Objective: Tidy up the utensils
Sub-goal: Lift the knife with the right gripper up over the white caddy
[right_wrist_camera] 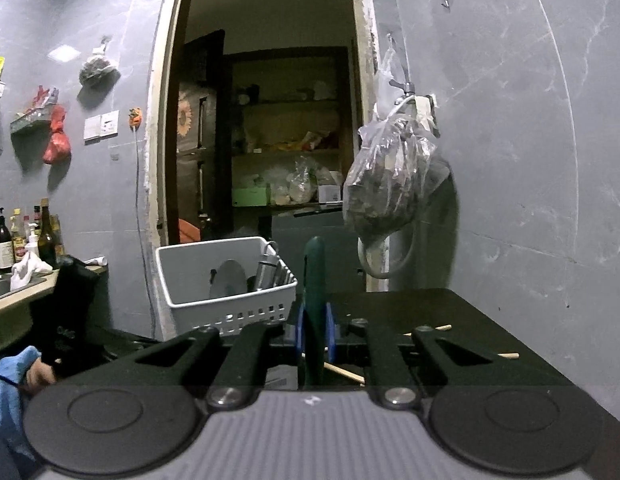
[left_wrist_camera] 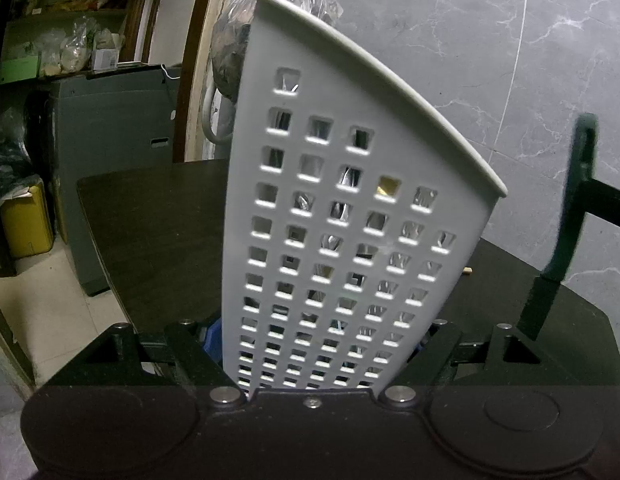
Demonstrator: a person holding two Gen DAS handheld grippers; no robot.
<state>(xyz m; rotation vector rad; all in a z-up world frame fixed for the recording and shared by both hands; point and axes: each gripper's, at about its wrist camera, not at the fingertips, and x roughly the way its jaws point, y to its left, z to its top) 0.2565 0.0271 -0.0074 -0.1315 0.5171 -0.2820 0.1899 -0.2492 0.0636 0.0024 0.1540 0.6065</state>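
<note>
My left gripper (left_wrist_camera: 313, 364) is clamped on the end wall of the white basket (left_wrist_camera: 349, 216), its fingers pressing the perforated plastic from both sides. The basket stands on the dark table (left_wrist_camera: 150, 224), tilted in my view, with its rim curving up toward the grey marble wall (left_wrist_camera: 489, 40). Through its square holes I see glints of metal, too broken up to name. From my right wrist the basket (right_wrist_camera: 226, 280) sits at the left end of the table (right_wrist_camera: 449, 320), in front of the doorway (right_wrist_camera: 270, 120), with a round metal lid (right_wrist_camera: 228, 278) and some steel handles (right_wrist_camera: 270, 270) inside it.

My right gripper (right_wrist_camera: 313, 336) is closed on a dark green utensil handle (right_wrist_camera: 314, 280), the blue pads (right_wrist_camera: 329, 332) squeezing it so it sticks up just right of the basket. The left wrist view shows the same handle (left_wrist_camera: 569, 208) to the right of the basket, leaning.

Wooden chopsticks (right_wrist_camera: 345, 374) lie on the table to the right of the basket, some partly hidden behind my right fingers. A plastic bag (right_wrist_camera: 389, 184) hangs on the wall above the table, beyond the basket.
</note>
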